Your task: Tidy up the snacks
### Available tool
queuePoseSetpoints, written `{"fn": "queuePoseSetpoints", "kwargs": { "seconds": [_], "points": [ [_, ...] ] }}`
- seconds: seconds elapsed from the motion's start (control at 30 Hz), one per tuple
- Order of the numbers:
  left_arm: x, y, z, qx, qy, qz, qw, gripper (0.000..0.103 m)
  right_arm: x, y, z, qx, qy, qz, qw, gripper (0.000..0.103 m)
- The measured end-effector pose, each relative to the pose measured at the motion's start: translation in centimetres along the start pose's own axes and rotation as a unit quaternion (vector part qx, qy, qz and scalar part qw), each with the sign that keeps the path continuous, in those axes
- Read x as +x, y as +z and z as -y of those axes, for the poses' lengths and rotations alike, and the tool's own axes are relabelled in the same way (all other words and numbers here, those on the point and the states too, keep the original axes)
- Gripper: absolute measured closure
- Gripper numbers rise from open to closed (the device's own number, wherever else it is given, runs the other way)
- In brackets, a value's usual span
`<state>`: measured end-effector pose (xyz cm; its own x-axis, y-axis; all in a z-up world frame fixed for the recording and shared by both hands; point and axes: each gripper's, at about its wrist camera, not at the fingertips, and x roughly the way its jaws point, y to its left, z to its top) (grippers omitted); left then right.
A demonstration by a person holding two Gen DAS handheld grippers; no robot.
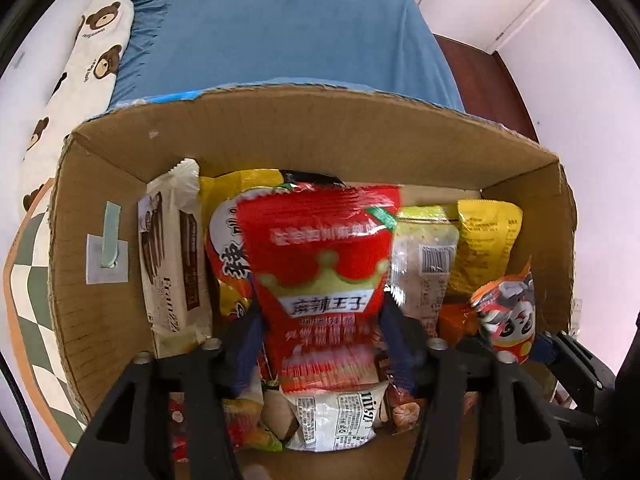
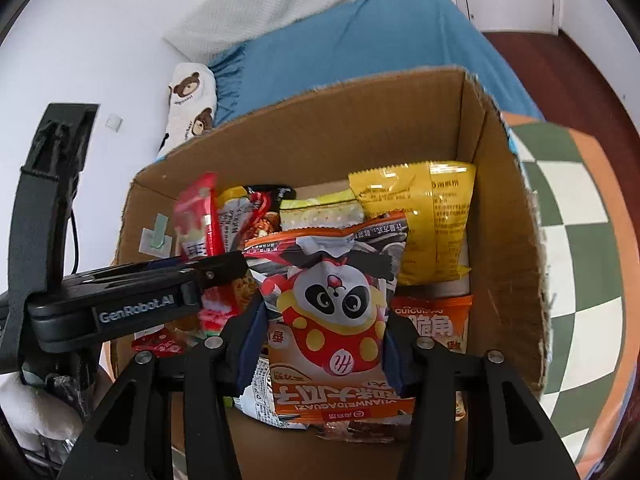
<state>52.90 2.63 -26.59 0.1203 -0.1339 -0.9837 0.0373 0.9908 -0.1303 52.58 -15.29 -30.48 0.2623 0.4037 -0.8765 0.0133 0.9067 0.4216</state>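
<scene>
Over the open brown cardboard box [image 1: 120, 208] I've got both jaws clenched, left gripper [image 1: 320, 336] on the glossy red crown-printed snack pouch [image 1: 320, 256], right gripper [image 2: 326, 344] on the orange panda-printed packet [image 2: 336, 304], and crowding them together risks snagging upright neighbours.

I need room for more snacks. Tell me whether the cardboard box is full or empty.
Nearly full. The cardboard box is open-topped and packed with standing packets; the red packet and panda packet, each gripped, sit among them.
</scene>
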Motion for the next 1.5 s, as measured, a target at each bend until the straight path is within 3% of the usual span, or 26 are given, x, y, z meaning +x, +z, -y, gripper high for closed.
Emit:
{"fn": "queuePoseSetpoints", "kwargs": {
  "seconds": [0.13, 0.2, 0.27, 0.53, 0.8, 0.97, 1.2, 1.5],
  "points": [
    [-1.1, -0.1, -0.1, 0.002, 0.009, 0.018, 0.9998, 0.010, 0.0, 0.2, 0.2, -0.003, -0.018, 0.004, 1.000, 0.016],
    [-1.5, -0.3, -0.1, 0.002, 0.013, 0.022, 0.9997, 0.009, -0.4, 0.2, 0.0, -0.007, -0.017, 0.006, 1.000, 0.012],
    [-1.9, -0.5, 0.0, 0.006, 0.018, 0.025, 0.9995, 0.002, -0.8, 0.2, -0.5, -0.022, -0.033, 0.010, 0.999, 0.005],
    [-3.9, -3.4, 0.4, 0.016, 0.056, 0.064, 0.9962, 0.002, -3.8, -1.0, -0.7, -0.055, -0.092, 0.040, 0.993, 0.004],
    [-6.8, -7.0, 1.0, 0.006, 0.045, 0.093, 0.9946, 0.002, -6.9, -3.0, 0.0, -0.049, -0.109, 0.057, 0.991, 0.004],
    [-10.4, -9.9, 2.1, 0.011, 0.043, 0.139, 0.9894, 0.002, -10.1, -4.9, -0.4, -0.051, -0.119, 0.086, 0.988, 0.003],
    [-15.7, -15.0, 3.3, 0.003, 0.043, 0.200, 0.9788, 0.002, -16.3, -9.5, -2.0, -0.068, -0.120, 0.135, 0.981, 0.003],
    [-21.7, -23.9, 4.5, 0.007, 0.041, 0.262, 0.9641, 0.002, -24.7, -17.2, -4.8, -0.100, -0.123, 0.200, 0.967, 0.002]
  ]
}}
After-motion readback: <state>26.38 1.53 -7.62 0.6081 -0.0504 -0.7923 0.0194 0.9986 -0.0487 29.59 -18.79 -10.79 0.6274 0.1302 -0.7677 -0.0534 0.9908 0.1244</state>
